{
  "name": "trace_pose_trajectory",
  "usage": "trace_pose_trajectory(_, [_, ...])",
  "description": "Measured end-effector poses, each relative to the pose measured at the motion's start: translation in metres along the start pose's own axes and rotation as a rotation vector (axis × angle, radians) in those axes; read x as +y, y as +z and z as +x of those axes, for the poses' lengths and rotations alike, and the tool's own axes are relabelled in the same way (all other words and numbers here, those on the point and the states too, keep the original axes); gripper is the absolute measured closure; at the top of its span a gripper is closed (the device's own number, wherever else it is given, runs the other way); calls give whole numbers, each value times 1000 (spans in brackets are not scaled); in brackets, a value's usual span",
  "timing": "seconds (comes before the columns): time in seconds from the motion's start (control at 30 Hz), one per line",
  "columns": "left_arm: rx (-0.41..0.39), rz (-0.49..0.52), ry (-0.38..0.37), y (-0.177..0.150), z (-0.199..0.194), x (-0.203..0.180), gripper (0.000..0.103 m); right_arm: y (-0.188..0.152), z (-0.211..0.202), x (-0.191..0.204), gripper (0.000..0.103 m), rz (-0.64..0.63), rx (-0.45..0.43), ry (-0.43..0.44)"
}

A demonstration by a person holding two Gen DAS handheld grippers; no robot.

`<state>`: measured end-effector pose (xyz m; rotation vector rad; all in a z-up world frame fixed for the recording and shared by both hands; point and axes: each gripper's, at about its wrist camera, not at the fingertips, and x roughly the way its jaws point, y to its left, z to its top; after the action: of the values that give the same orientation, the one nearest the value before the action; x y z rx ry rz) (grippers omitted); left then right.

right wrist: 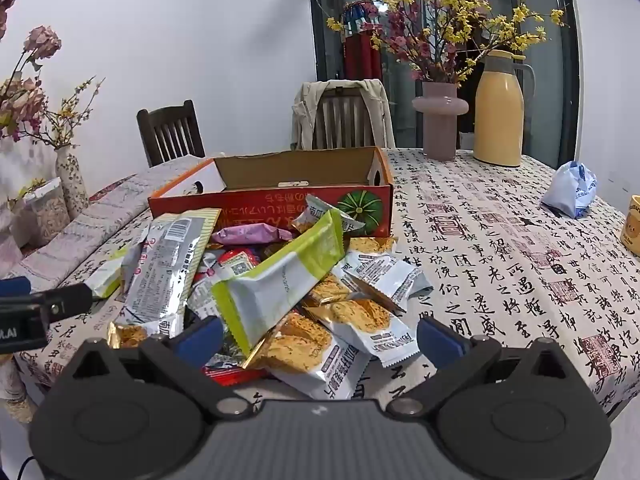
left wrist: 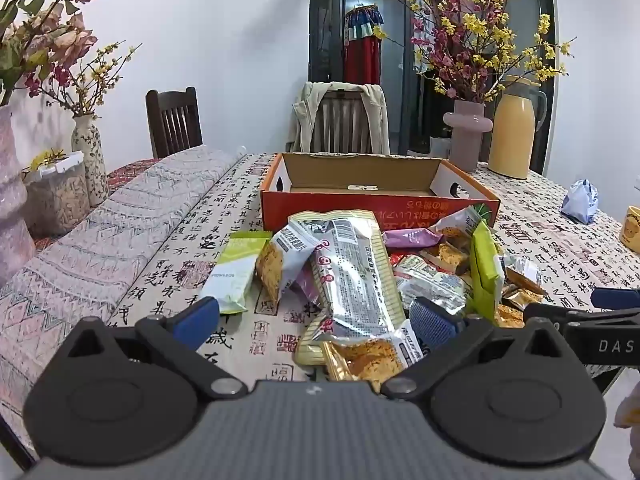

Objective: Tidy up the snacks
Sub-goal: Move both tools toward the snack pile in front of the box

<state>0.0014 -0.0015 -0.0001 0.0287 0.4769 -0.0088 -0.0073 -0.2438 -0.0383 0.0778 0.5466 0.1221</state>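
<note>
A heap of snack packets (left wrist: 384, 276) lies on the table in front of an empty orange cardboard box (left wrist: 376, 200). A long silver packet (left wrist: 352, 280) lies on top, and a green and white packet (left wrist: 236, 270) lies apart at the left. My left gripper (left wrist: 316, 320) is open, its fingers astride the near end of the silver packet. In the right wrist view the heap (right wrist: 280, 292) sits before the box (right wrist: 280, 196), with a green and white packet (right wrist: 280, 276) propped on top. My right gripper (right wrist: 320, 338) is open over the near packets.
A pink vase (right wrist: 439, 120) with flowers and a yellow thermos (right wrist: 498, 114) stand at the back right. A blue and white bag (right wrist: 572, 190) and a yellow mug (left wrist: 632, 228) sit at the right. Vases (left wrist: 86, 156) and a folded cloth (left wrist: 132, 224) are at the left. Chairs (left wrist: 174, 120) stand behind.
</note>
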Motion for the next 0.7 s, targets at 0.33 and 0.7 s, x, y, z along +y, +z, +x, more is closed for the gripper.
trace_pose_trajectory(0.33, [6, -27, -23, -7, -8, 5, 0, -4, 1, -1, 0, 3, 9, 1])
trace_pose_trajectory(0.7, [6, -35, -19, -7, -8, 7, 0, -2, 1, -2, 0, 4, 12, 1])
